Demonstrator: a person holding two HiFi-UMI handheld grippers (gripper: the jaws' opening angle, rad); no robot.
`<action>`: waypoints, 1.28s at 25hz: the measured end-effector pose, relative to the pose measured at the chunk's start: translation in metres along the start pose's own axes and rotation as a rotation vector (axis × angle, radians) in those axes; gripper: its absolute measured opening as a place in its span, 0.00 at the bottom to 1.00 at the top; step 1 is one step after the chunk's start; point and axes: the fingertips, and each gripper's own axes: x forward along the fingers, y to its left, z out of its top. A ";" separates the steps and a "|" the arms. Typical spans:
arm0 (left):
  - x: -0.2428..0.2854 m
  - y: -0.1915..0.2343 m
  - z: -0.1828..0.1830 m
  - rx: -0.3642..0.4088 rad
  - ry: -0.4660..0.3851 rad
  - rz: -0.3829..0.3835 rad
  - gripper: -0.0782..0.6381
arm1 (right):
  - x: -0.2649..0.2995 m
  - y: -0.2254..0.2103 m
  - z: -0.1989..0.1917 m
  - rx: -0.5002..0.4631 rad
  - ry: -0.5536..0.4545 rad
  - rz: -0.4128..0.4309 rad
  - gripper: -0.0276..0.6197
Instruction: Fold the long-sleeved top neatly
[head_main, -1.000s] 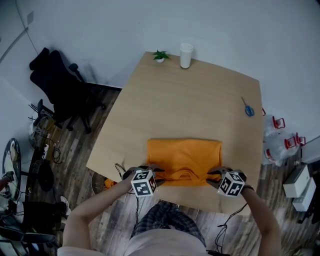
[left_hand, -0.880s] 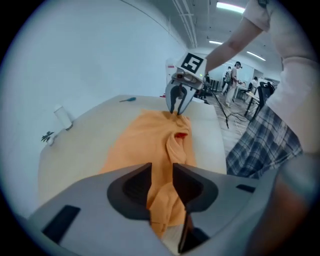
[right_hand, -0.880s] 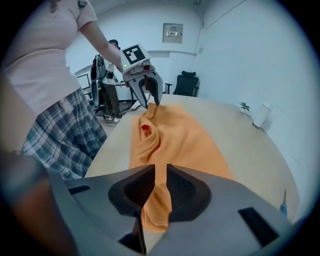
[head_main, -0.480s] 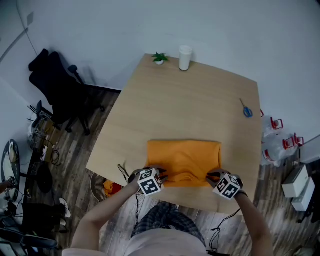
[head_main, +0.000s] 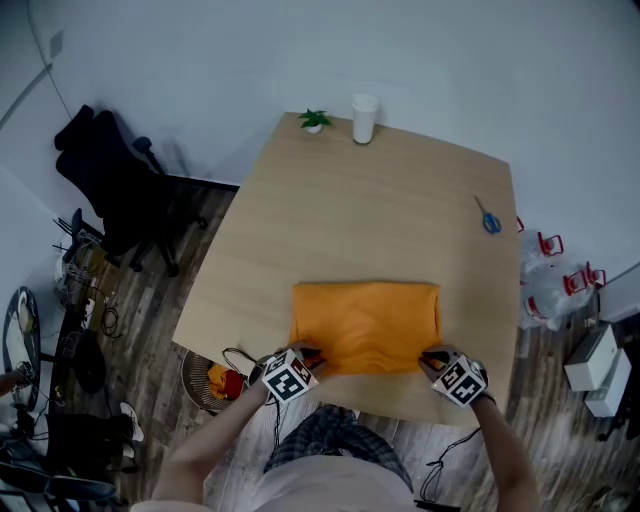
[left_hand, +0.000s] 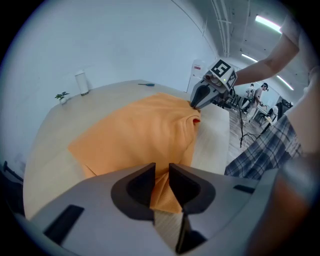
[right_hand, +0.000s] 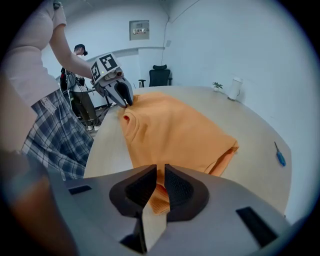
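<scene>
Even, bright indoor light with soft shadows; both gripper views bulge fisheye-round, dark-cornered and blurred up close.

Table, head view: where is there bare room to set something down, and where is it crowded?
Bare: the wide middle of the table, between the orange top and the plant and white container at the far edge, left of the blue-handled tool. Crowded: the near edge, taken by the top.

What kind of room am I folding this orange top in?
Probably an office or lab workspace: a black swivel chair beside the wooden table, and trailing cables below it.
</scene>
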 end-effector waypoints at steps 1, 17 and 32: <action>-0.004 0.002 0.003 -0.011 -0.017 0.008 0.23 | -0.004 -0.002 0.005 0.015 -0.018 -0.005 0.14; -0.188 0.125 0.104 -0.404 -0.675 0.511 0.12 | -0.172 -0.112 0.106 0.456 -0.717 -0.480 0.08; -0.242 0.121 0.131 -0.353 -0.848 0.652 0.11 | -0.253 -0.123 0.110 0.512 -0.912 -0.819 0.05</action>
